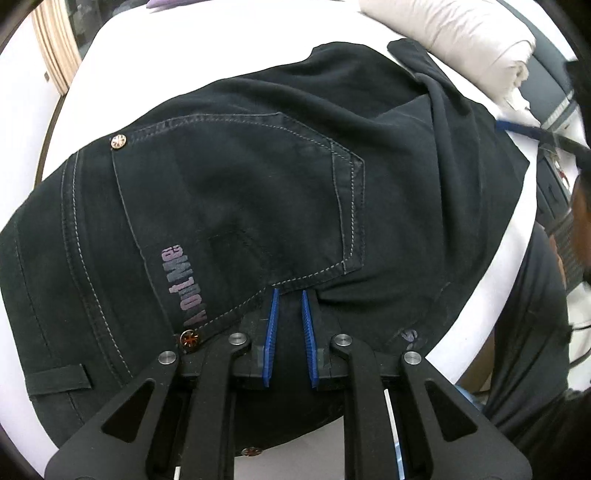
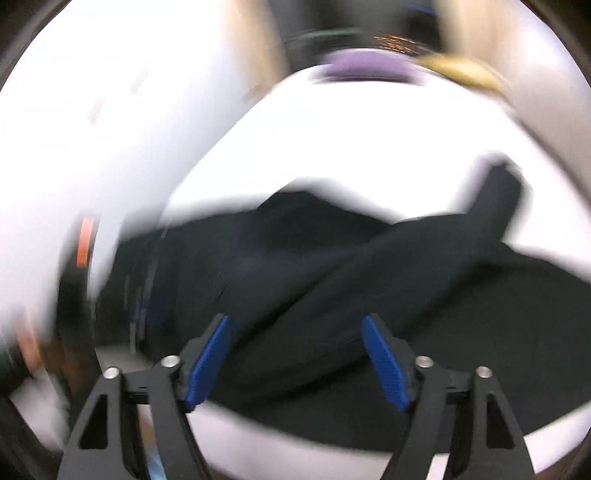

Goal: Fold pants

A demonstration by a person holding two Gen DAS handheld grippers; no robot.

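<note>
The left gripper [image 1: 289, 295] has its blue-padded jaws drawn narrow, with a strip of dark cloth between them just below the stitched back pocket [image 1: 236, 206]; whether the pads truly pinch that cloth cannot be told. The right gripper [image 2: 297, 325] is spread wide, grasping nothing, hovering over a twisted leg of the black denim pants [image 1: 258, 177], which lie seat-up on the white round table [image 1: 110, 51], waistband toward the left gripper and legs running away from it. The step in hand looks like gathering the legs for a fold: the right claw would do well to take the crossed leg near its hem and lay it straight before anything is doubled over, while the left pins the seat. The left view alone shows crisp stitching, copper rivets, faded lettering and a rolled cream cloth [image 1: 461, 33] beyond; the right view, badly blurred, alone shows the leg's far end lying on the tabletop
</note>
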